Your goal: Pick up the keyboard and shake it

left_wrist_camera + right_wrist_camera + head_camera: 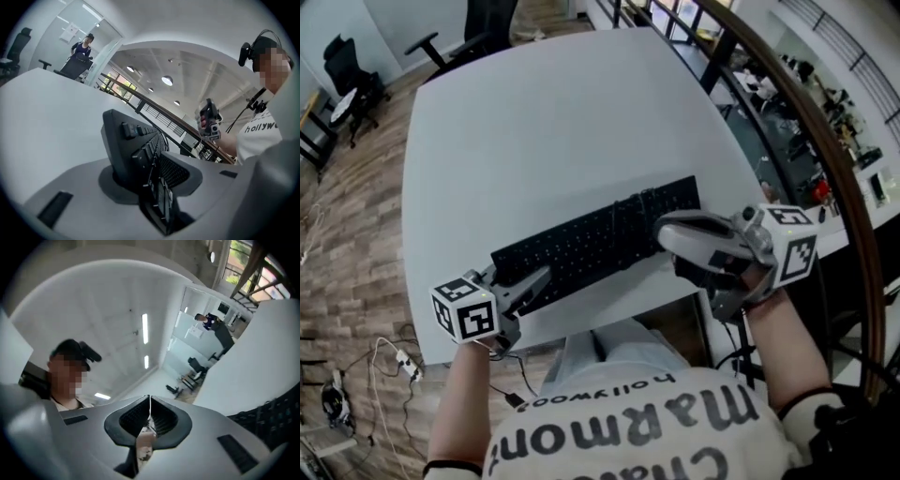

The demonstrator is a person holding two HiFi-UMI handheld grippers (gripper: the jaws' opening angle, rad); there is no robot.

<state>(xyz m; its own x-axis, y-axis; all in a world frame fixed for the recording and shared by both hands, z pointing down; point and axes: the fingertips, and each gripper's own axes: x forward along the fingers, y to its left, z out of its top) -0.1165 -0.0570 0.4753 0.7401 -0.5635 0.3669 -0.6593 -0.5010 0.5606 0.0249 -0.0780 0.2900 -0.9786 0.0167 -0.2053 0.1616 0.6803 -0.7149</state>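
A black keyboard (600,239) lies slantwise across the near part of the white table (562,122). My left gripper (534,281) clamps its left end; in the left gripper view the keyboard (136,150) runs away from the jaws, and the left gripper (154,183) presses on its edge from both sides. My right gripper (667,242) hangs above the keyboard's right end, shut and empty. Seen from the left, the right gripper (209,123) is held up in the air. In its own view the right gripper (149,420) points upward at the ceiling, and the keyboard (276,416) shows only at the lower right.
Office chairs (352,75) stand on the wooden floor beyond the table's far left corner. A dark railing (825,141) curves along the right. Cables and a power strip (403,361) lie on the floor at the left. A person (83,47) stands far off.
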